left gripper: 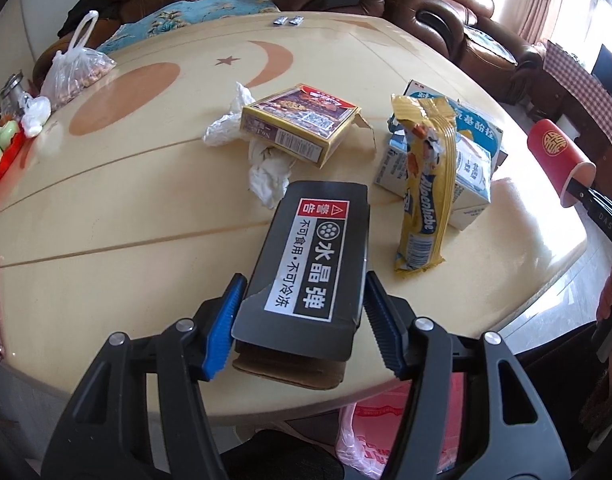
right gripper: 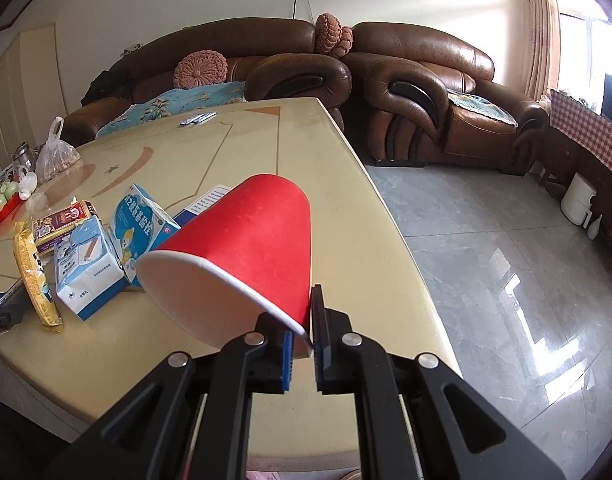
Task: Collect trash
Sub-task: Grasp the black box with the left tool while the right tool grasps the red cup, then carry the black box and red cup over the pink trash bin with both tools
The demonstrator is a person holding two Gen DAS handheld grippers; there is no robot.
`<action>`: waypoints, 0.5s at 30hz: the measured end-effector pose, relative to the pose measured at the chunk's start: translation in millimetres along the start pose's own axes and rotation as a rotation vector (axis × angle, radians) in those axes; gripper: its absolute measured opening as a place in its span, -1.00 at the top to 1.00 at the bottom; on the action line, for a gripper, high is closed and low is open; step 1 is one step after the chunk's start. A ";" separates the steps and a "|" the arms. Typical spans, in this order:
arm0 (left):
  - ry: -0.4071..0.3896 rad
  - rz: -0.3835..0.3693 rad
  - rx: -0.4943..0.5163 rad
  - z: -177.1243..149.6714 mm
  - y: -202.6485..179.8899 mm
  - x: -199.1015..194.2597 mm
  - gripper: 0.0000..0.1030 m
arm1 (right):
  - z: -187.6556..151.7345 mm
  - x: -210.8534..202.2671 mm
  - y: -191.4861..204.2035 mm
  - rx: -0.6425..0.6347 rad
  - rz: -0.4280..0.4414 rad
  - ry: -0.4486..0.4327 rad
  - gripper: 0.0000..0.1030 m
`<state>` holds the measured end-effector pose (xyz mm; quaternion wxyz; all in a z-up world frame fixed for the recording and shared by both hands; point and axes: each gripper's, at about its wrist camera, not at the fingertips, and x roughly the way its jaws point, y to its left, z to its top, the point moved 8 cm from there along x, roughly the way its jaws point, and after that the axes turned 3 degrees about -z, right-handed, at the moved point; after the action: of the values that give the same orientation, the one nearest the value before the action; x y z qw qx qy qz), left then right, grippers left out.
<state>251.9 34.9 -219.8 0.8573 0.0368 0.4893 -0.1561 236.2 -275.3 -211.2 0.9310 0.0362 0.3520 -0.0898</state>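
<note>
My left gripper (left gripper: 305,280) is shut on a black carton with a white Chinese label (left gripper: 318,240); the blue pads press its two long sides near the table's front edge. The right gripper (right gripper: 302,320) is shut on the rim of a red paper cup (right gripper: 250,240), which lies tilted with its base pointing away. That cup (left gripper: 554,156) also shows at the right edge of the left wrist view. On the table lie a yellow snack wrapper (left gripper: 426,184), blue-and-white cartons (left gripper: 472,168), a yellow-edged box (left gripper: 302,120) and crumpled tissues (left gripper: 268,172).
The cream table (left gripper: 126,220) also carries a plastic bag of nuts (left gripper: 72,72), a jar and red-green items at the far left, and two small sachets (left gripper: 289,21) at the back. A pink plastic bag (left gripper: 370,432) hangs below the front edge. Brown leather sofas (right gripper: 426,92) stand behind; grey tiled floor to the right.
</note>
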 end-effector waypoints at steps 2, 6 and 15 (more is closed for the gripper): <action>-0.008 0.003 0.000 -0.4 -1.0 -3.8 -0.12 | 0.5 -4.7 3.2 -0.005 0.008 -0.006 0.84; -0.002 -0.006 -0.015 -2.3 -2.6 -6.5 -0.12 | -1.7 -11.8 12.9 -0.017 0.034 -0.006 0.84; -0.035 -0.004 -0.024 -5.8 -5.1 -24.6 -0.10 | -6.9 -30.3 42.0 -0.057 0.106 -0.009 0.84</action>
<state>234.0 37.0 -201.5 0.8658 0.0230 0.4760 -0.1524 217.6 -228.9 -196.2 0.9366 0.0277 0.3479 -0.0303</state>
